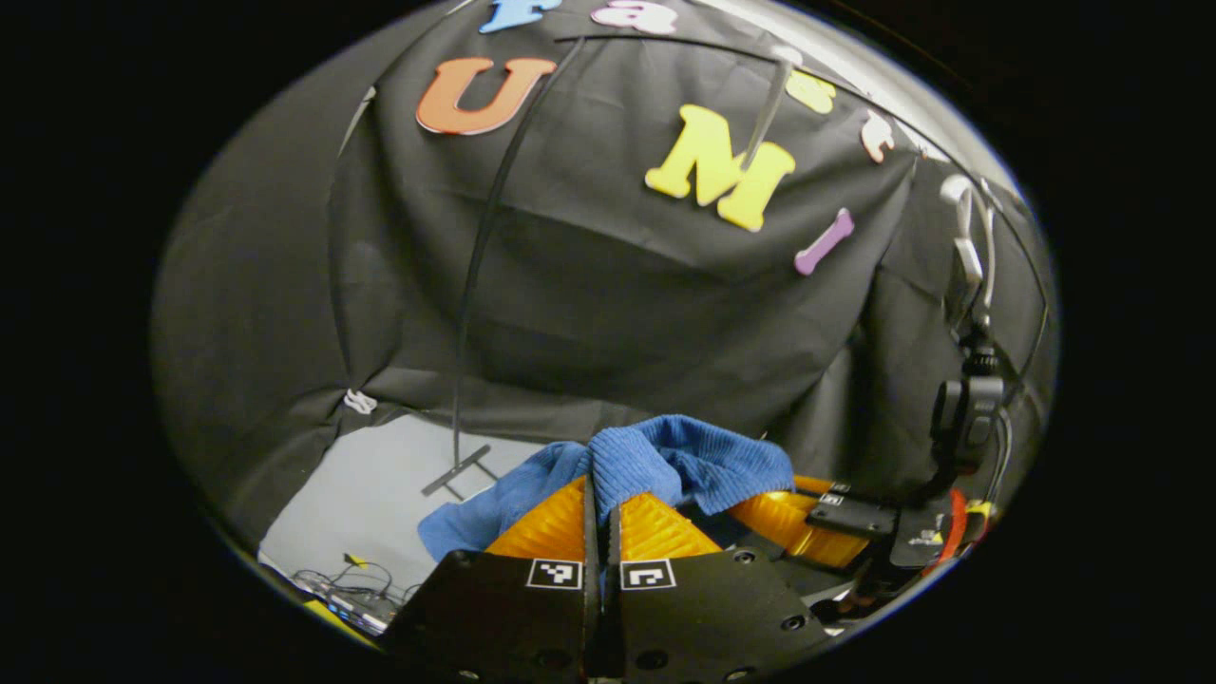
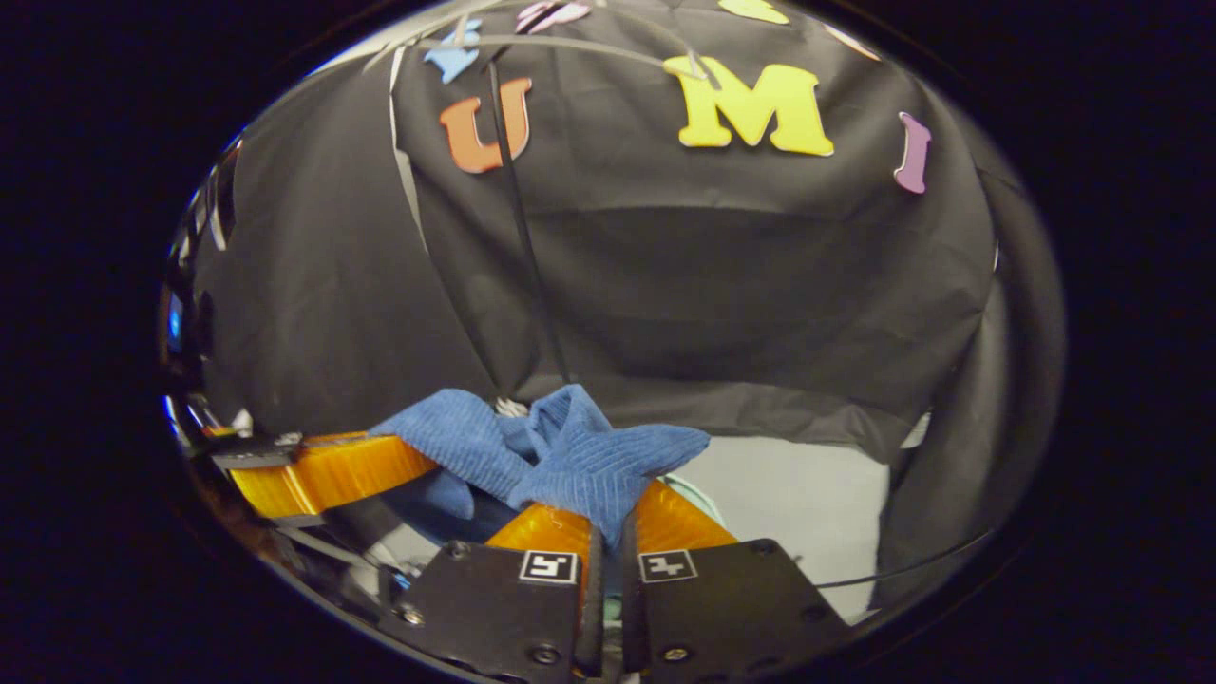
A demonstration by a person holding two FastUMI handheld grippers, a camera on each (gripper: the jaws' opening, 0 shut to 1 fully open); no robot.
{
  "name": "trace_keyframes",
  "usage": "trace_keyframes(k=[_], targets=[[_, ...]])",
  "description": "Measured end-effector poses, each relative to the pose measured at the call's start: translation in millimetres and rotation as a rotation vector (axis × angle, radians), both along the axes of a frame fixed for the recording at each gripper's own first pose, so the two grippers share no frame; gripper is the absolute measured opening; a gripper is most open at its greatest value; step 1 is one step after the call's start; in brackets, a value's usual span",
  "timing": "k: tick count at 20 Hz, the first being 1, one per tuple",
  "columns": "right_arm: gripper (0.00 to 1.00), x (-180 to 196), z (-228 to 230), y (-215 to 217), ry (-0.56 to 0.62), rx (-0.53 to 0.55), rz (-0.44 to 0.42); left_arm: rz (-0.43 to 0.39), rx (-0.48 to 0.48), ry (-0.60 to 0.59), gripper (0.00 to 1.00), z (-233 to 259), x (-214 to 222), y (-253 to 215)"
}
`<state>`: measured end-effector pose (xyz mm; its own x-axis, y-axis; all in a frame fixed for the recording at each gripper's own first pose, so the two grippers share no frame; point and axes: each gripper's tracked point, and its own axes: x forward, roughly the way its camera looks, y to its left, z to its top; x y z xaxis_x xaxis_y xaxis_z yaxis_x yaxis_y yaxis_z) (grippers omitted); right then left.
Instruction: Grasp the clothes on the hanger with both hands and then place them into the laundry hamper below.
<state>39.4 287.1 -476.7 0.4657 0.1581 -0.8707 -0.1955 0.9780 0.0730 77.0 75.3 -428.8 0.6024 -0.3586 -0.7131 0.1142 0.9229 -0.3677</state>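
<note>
Black booth wall (image 1: 608, 285) behind claw-pinched blue cloth (image 1: 684, 461).

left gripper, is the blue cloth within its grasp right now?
Likely yes: the left gripper looks closed on the blue cloth, with fabric bunched between its fingers. The right gripper pinches it too.

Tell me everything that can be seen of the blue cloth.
The blue cloth is a soft, ribbed knit fabric. It is bunched and folded, not spread flat. The left gripper is shut on one part of it, with the fabric rising above the fingertips and draping to both sides. The right gripper is shut on another part. The cloth hangs between the two grippers, in front of the black wall cloth.
</note>
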Motion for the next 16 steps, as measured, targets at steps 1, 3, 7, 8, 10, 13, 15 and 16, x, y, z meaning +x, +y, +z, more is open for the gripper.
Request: trace_keyframes(k=[1, 3, 7, 8, 10, 13, 15, 16], targets=[[0.15, -5, -12, -8, 0.033, -0.048, 0.022, -0.035, 0.061, 0.062, 0.01, -20, -10, 2], [0.30, -15, -21, -15, 0.081, -0.092, 0.064, -0.076, 0.166, 0.130, 0.10, -42, -21, 8], [0.54, -23, -8, -32, 0.075, -0.104, 0.081, -0.080, 0.195, 0.176, 0.57, -62, -31, 6], [0.55, -28, -2, -35, 0.065, -0.085, 0.073, -0.067, 0.187, 0.183, 0.68, -55, -33, 9], [0.63, -32, 21, -48, 0.023, -0.043, 0.056, -0.036, 0.190, 0.183, 0.89, -43, -37, 13], [0.65, -31, 75, -73, -0.106, -0.002, 0.038, 0.001, 0.189, 0.107, 0.93, -4, -33, 12], [0.75, -24, 111, -98, -0.214, 0.006, 0.021, 0.019, 0.192, 0.020, 0.92, 32, -28, 5], [0.80, -24, 130, -110, -0.268, 0.005, 0.007, 0.030, 0.201, -0.029, 0.95, 51, -26, 4]])
